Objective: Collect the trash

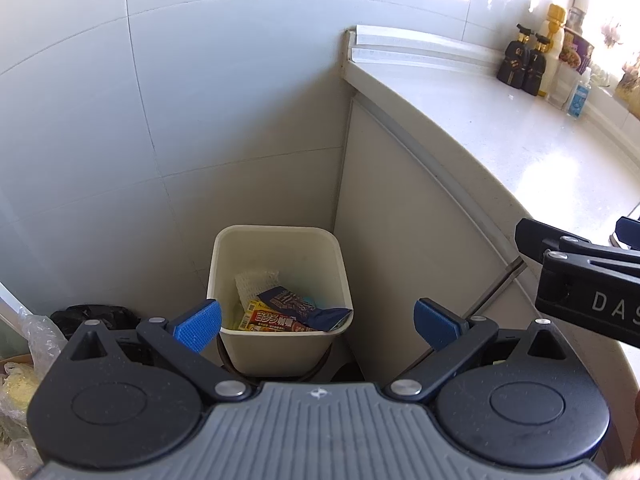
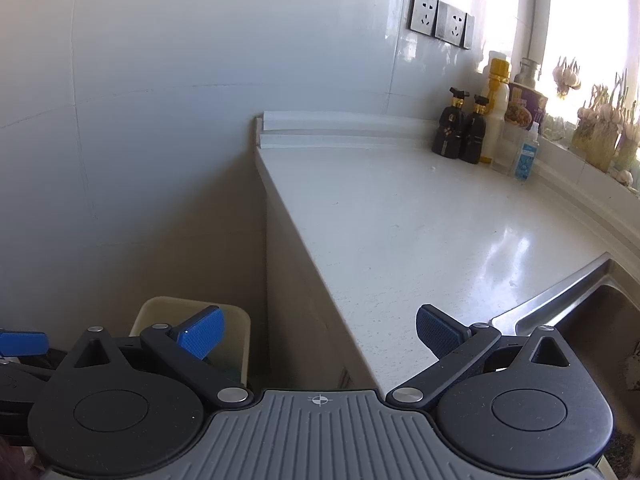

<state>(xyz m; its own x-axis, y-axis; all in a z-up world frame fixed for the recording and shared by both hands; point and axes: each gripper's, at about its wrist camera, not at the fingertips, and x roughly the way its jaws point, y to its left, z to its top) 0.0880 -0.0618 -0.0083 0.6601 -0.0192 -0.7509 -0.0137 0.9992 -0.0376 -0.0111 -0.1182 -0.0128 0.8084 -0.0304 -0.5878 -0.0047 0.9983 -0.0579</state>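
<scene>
Down in the corner between the tiled wall [image 1: 120,120] and the cabinet [image 1: 400,220] stands a cream bin [image 1: 280,344], seen from above in the left wrist view. Trash lies inside it: a white mesh sleeve [image 1: 256,280] toward 11 o'clock, a dark blue wrapper [image 1: 300,306] across the middle, and a yellow-and-red packet [image 1: 276,322] against the near wall at 6 o'clock. The left gripper [image 1: 318,320] hangs above the bin's near rim, jaws spread wide, nothing between its blue pads [image 1: 198,324]. At 9 o'clock from the bin a black bag [image 1: 92,316] sits on the floor, with clear plastic bags [image 1: 24,360] at the frame's left edge. The right gripper [image 2: 320,334] is also wide and empty; it points over the end of the white counter [image 2: 420,220], and its black body enters the left view at 3 o'clock. In the right wrist view the bin [image 2: 160,312] shows at 7 o'clock, partly behind the left blue pad. A steel sink [image 2: 580,296] lies at 4 o'clock. At 1 o'clock, at the counter's back, stand two black bottles [image 2: 464,132], a white bottle with a gold cap [image 2: 496,108] and a small clear bottle [image 2: 526,156]. Two sockets [image 2: 440,20] sit on the wall at 12 o'clock, and garlic [image 2: 600,120] lines the sill at 2 o'clock.
</scene>
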